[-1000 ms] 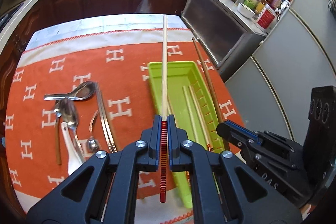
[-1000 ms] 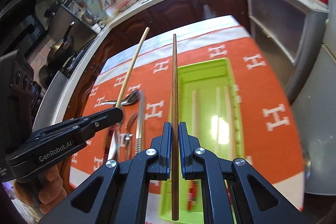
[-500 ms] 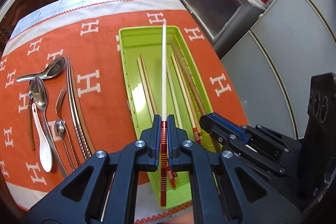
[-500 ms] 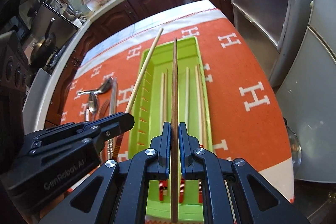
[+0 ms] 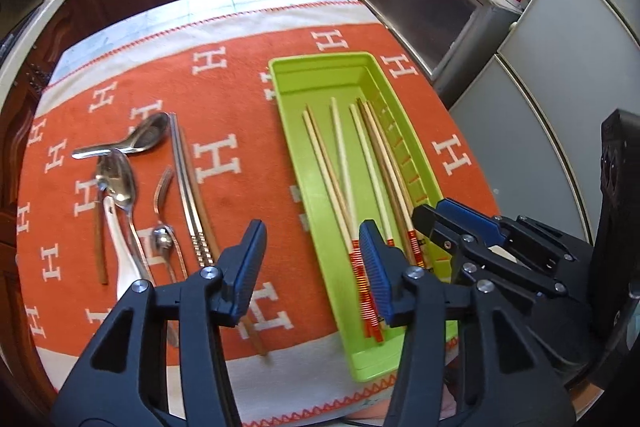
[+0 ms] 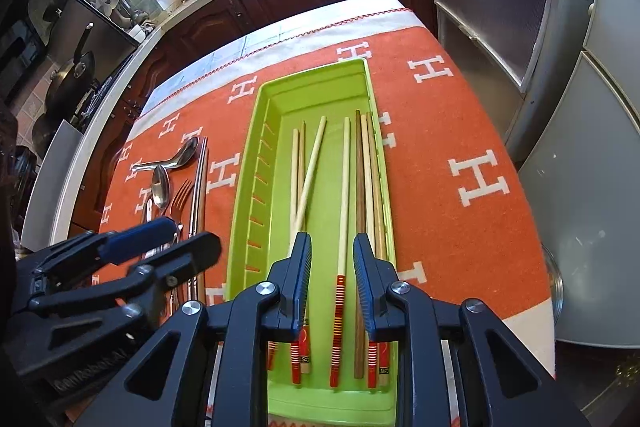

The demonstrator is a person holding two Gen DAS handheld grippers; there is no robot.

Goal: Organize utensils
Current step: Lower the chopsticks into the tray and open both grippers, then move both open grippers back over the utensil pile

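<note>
A lime-green tray (image 5: 320, 61) (image 6: 312, 77) lies on the orange cloth and holds several chopsticks. My left gripper (image 5: 312, 231) hovers over the tray's near left edge, its jaws opening with nothing between them. The pale chopstick with red bands (image 5: 340, 155) (image 6: 310, 175) lies slanted across the others in the tray. My right gripper (image 6: 332, 241) hangs over the tray's near end, jaws opening. A pale banded chopstick (image 6: 343, 195) shows in the gap below them, lying in the tray and untouched. The dark brown chopstick (image 6: 359, 183) (image 5: 382, 155) rests near the tray's right wall.
Left of the tray on the cloth (image 5: 248, 99) lie metal spoons (image 5: 120, 179), a white ceramic spoon (image 5: 124, 251), a fork (image 5: 162, 187) and metal chopsticks (image 5: 186, 187). Each gripper appears in the other's view: right gripper (image 5: 430, 211), left gripper (image 6: 194, 235). Cabinets and a counter ring the table.
Both grippers came down over the tray and went from shut to open. The pale banded chopstick and the dark brown chopstick left their jaws and now lie in the tray.
</note>
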